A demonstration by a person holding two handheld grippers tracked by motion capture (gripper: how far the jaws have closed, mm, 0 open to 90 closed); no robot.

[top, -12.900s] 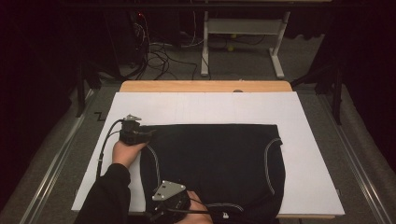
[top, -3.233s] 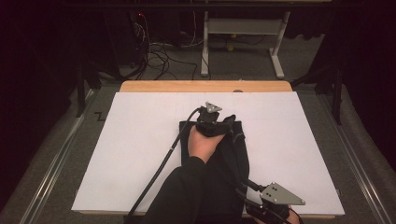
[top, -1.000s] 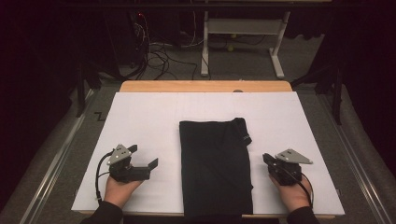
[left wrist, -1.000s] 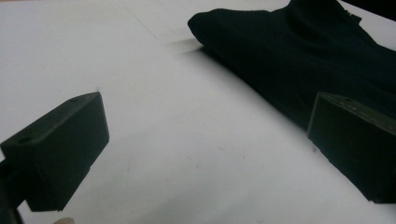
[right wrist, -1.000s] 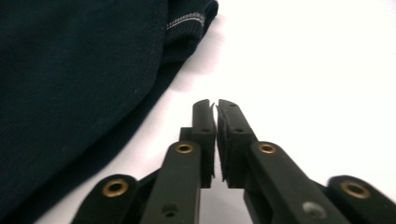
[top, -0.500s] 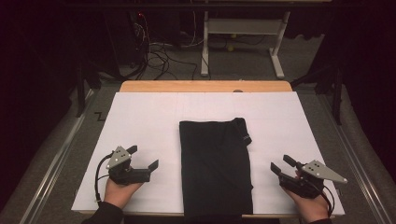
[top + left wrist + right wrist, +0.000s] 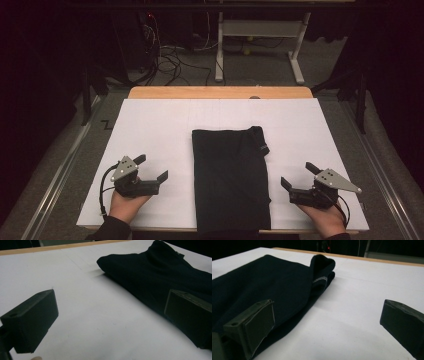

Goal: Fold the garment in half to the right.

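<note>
Looking from the high view first: a black folded garment [image 7: 231, 180] lies in the middle of the white table cover [image 7: 150, 125], as a long narrow rectangle, its near end reaching the front edge of the table. At its far right corner a small part sticks out sideways. The left gripper [image 7: 150, 169] is held by the left hand [image 7: 127, 202] near the front left of the cover, well apart from the garment, jaws spread wide w/ nothing between them. The right gripper [image 7: 298, 176] is in the right hand [image 7: 325, 215] at the front right, also apart from the cloth, jaws wide and empty.

Left gripper view: both black jaws stand far apart, bare white cover between them. The garment [image 7: 160, 277] lies on the right side, and the right jaw overlaps it in the picture; contact I cannot tell.

Right gripper view: jaws again far apart, holding nothing. The garment [image 7: 262, 285] is at left behind the left jaw, and a folded-up part w/ a light stitched line rises at its far end. A wooden table edge [image 7: 374, 258] shows behind the cover
</note>
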